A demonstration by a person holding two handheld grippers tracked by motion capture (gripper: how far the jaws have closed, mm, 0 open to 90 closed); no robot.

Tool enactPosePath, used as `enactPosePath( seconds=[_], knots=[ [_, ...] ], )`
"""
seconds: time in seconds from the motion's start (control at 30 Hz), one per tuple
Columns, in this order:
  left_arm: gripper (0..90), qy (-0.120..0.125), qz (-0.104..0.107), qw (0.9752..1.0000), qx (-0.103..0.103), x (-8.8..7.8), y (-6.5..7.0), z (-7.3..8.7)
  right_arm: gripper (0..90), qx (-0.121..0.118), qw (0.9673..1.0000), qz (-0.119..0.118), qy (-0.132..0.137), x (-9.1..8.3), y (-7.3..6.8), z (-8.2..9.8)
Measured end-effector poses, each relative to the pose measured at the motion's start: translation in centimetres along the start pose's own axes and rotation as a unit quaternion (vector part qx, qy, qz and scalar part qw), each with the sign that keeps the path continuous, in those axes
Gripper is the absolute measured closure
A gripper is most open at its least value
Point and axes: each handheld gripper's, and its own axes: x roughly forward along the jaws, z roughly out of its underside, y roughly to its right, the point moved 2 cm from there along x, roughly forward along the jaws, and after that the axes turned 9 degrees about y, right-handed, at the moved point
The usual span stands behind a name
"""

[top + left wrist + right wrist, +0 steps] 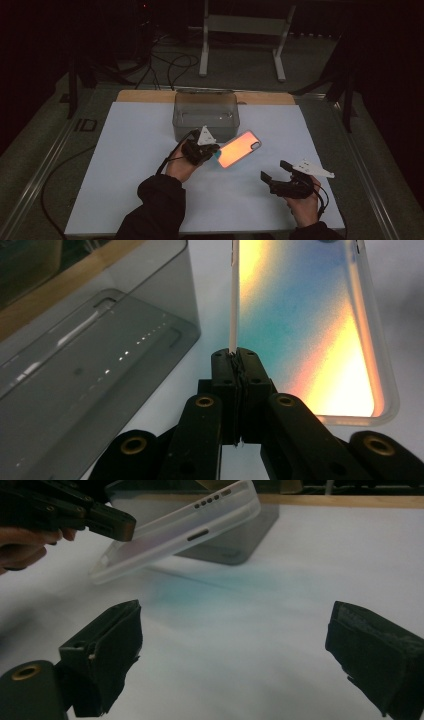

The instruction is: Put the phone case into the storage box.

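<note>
A phone case with an iridescent orange-to-teal back hangs tilted above the white mat, just in front of the smoky plastic box. My left gripper is shut on the case's near edge; in the left gripper view the jaws pinch the thin clear rim of the phone case at my left gripper. The right gripper view has the phone case lifted off the mat, its frosted side with button cut-outs toward me. My right gripper stands open at the front right, jaws wide apart, nothing between them.
The white mat covers a wooden board on the table. The open-topped grey box sits at the mat's back middle, close to the left of the case. Cables and a white stand's legs lie on the floor beyond.
</note>
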Motion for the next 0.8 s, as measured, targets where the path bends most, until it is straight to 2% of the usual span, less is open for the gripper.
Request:
enactPosePath(
  seconds=[0.53, 0.8],
  knots=[
    [89.6, 0.018, -0.025, 0.9995, -0.001, -2.1, -0.9, -0.1, 8.1, 0.001, 0.9988, -0.044, 0.019, 2.7, -2.7, -2.3],
    [89.5, 0.025, -0.037, 0.999, -0.005, -3.2, -1.4, 0.2, 8.1, 0.0, 0.9984, -0.052, 0.024, 3.6, -3.5, -3.0]
  ],
)
